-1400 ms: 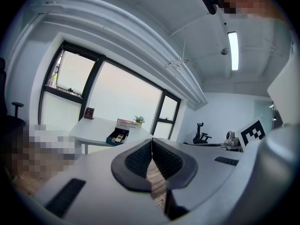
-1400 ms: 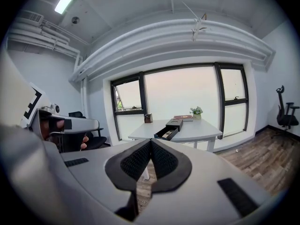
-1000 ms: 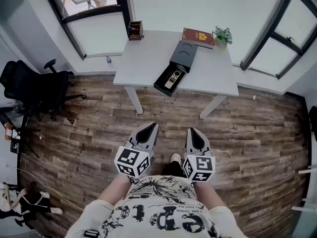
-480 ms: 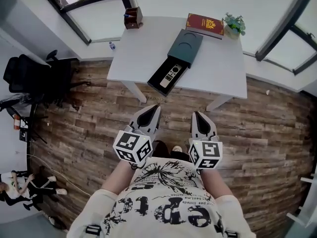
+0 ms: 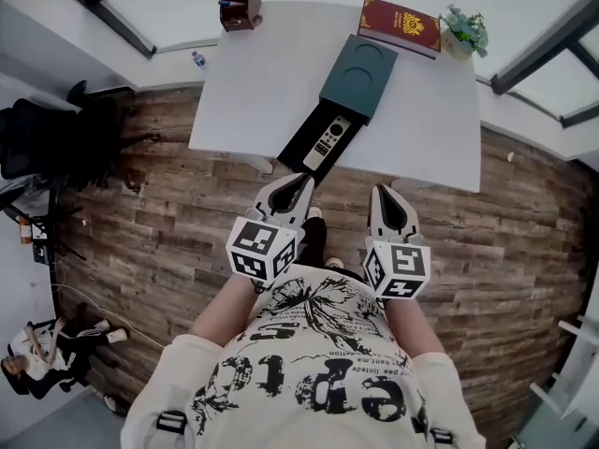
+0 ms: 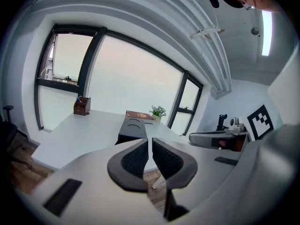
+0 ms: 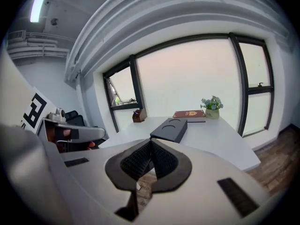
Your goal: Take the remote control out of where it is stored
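Looking down in the head view, we see both grippers held out in front of a printed shirt (image 5: pixel 318 363), above a wood floor (image 5: pixel 140 213). Left gripper (image 5: pixel 303 183): fingers closed, pads nearly flush, nothing between them. Right gripper (image 5: pixel 381 193): fingers closed too, tips meeting, empty. Both point toward the white desk (image 5: pixel 243 92), and their tips show just short of its near edge. Neither touches anything on it.

The remote control (image 5: pixel 328 141) is pale, with its buttons facing up. It lies in a black tray (image 5: pixel 301 151) that is slid partway out of a dark green box sleeve (image 5: pixel 358 78). The tray runs diagonally, and its open end reaches the desk's near edge, just ahead of the left gripper. The remote sits in the half of the tray nearest the sleeve. The sleeve top shows two round recesses.

At the desk's far side we note a red book (image 5: pixel 401 24), with a small potted plant (image 5: pixel 465 28) just beside it. A brown pen holder (image 5: pixel 241 6) stands at the opposite far corner. A black office chair (image 5: pixel 56 148) stands on the floor, off to the left of the desk.
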Available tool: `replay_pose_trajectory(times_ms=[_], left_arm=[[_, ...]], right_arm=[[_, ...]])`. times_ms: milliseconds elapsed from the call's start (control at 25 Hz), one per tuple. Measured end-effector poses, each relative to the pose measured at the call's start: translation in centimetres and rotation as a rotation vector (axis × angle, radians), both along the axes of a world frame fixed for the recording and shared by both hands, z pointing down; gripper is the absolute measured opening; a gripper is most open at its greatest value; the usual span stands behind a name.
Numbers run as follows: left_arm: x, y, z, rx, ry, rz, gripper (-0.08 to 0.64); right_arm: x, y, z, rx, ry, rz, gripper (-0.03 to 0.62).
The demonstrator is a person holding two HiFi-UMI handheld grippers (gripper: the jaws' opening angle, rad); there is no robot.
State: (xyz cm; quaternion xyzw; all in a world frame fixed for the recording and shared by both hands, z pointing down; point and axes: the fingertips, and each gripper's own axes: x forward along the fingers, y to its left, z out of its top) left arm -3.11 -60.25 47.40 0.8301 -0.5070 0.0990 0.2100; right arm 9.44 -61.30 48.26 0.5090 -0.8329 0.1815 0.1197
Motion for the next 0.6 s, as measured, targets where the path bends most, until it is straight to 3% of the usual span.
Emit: replay_pose_trajectory(times_ms=[200,360,520,600], left_arm=[[-1.8,-5.7,0.9,-0.033,-0.005,0.062,0.012],[-2.5,-8.3,3.2,-0.103,-0.02,0.111,0.012],[-1.4,-9.3,5.5,-0.19,0.018,0.174,0.012],[-0.9,-9.7,6.5,-0.205,0.0,0.184,0.012]], right_arm=[[-1.9,-5.0,-0.3,-0.005,0.02,0.045,0.002],[-2.3,-7.5,-0.1,-0.024,0.013,0.103,0.002],[-1.9,-9.4,0.7,-0.076,-0.017,0.145,0.002],[-1.3,-10.2,1.1,-0.087,-0.012,0.157,0.002]])
